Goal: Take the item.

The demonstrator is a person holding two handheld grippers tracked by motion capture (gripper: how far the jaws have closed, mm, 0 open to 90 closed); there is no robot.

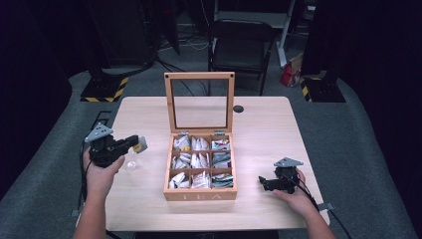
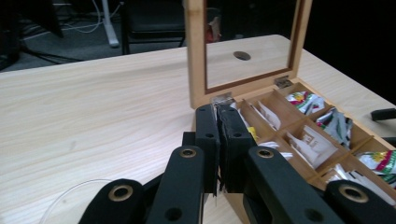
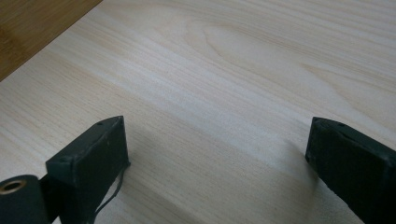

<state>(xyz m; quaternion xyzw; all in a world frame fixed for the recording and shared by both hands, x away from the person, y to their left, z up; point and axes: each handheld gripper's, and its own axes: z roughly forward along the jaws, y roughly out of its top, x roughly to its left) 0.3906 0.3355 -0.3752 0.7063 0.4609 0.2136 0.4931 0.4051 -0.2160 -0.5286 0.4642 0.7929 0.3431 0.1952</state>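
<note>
A wooden tea box (image 1: 200, 194) sits mid-desk, its glass-paned lid (image 1: 199, 102) standing upright at the 12 o'clock side. Inside are nine compartments in three rows. All nine hold tea bags (image 1: 201, 159): mostly white sachets in the left and middle columns, darker and coloured packets in the column at 3 o'clock.

At 9 o'clock from the box, the left claw (image 1: 136, 144) is held above the desk (image 1: 259, 129) with its jaws pressed together on a tea bag (image 1: 141, 144), which shows as a small pale tab at the tips. At 3 o'clock from the box, near the desk's front edge, the right claw (image 1: 263, 182) rests low on the wood, jaws apart and with nothing between them.

The left gripper view shows what the high view cannot: the left claw (image 2: 219, 116) is clamped so tight that only a thin edge of the bag (image 2: 216, 112) shows in the seam, and a thin string hangs below the jaws. It also looks into the box (image 2: 299, 135) from the side, with packet prints readable as green and red.

The right gripper view shows the right claw (image 3: 217, 149) with bare desk grain (image 3: 210, 70) between its wide-set jaws.

The high view alone gives the chair (image 1: 241, 47) beyond the desk at 12 o'clock.
</note>
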